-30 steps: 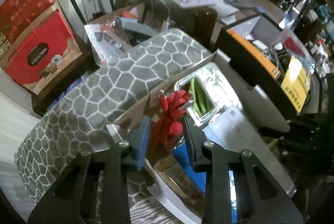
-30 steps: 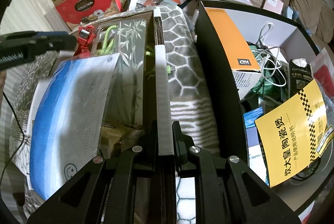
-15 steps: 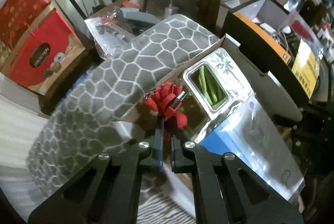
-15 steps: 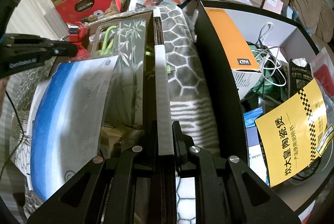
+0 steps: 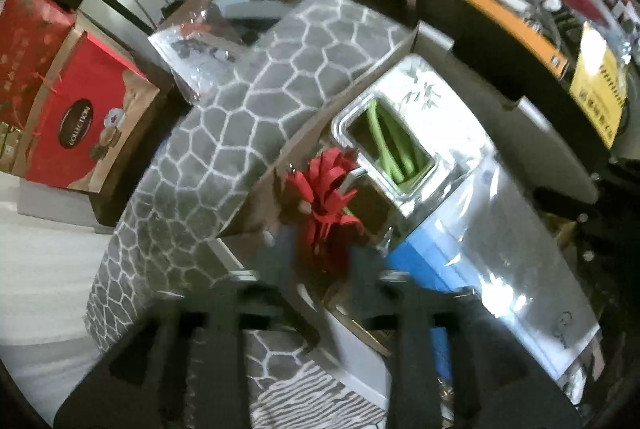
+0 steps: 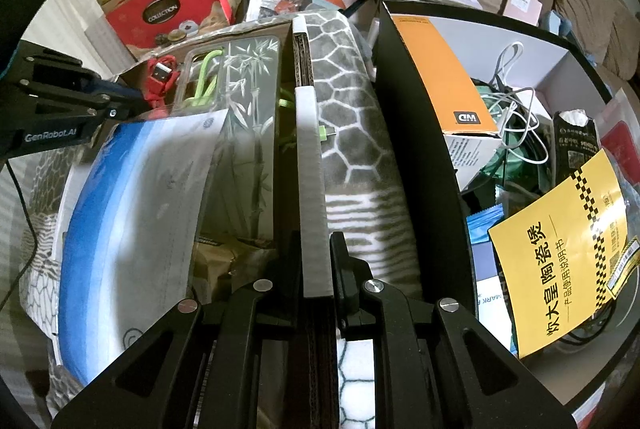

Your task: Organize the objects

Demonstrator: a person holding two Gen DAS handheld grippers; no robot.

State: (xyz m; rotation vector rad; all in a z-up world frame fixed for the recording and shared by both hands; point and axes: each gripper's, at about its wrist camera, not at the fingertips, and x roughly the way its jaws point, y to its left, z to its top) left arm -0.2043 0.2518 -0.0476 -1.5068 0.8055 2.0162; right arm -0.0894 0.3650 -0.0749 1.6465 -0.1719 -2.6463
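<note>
A red coiled USB cable [image 5: 326, 197] lies in the corner of a cardboard box, beside a clear bamboo-print phone case [image 5: 394, 149] that holds a green cable. My left gripper [image 5: 322, 263] points down at the red cable. Its jaws are opening, with the cable's lower end between them and the pads apart from it. From the right wrist view the same red cable [image 6: 160, 77] sits just past the left gripper [image 6: 134, 105]. My right gripper [image 6: 316, 265] is shut on the box's upright white-edged wall [image 6: 310, 157].
A blue and white mask packet [image 6: 132, 213] lies in the box. A grey honeycomb blanket [image 6: 352, 133] drapes around it. To the right a black bin [image 6: 416, 133] holds an orange box [image 6: 444, 77], cables and a yellow leaflet [image 6: 560, 241]. Red gift boxes [image 5: 80, 109] stand to the left.
The left gripper closed tight on the red cable half a second ago and has now spread apart, with the cable resting in the box corner. The right gripper has not moved.
</note>
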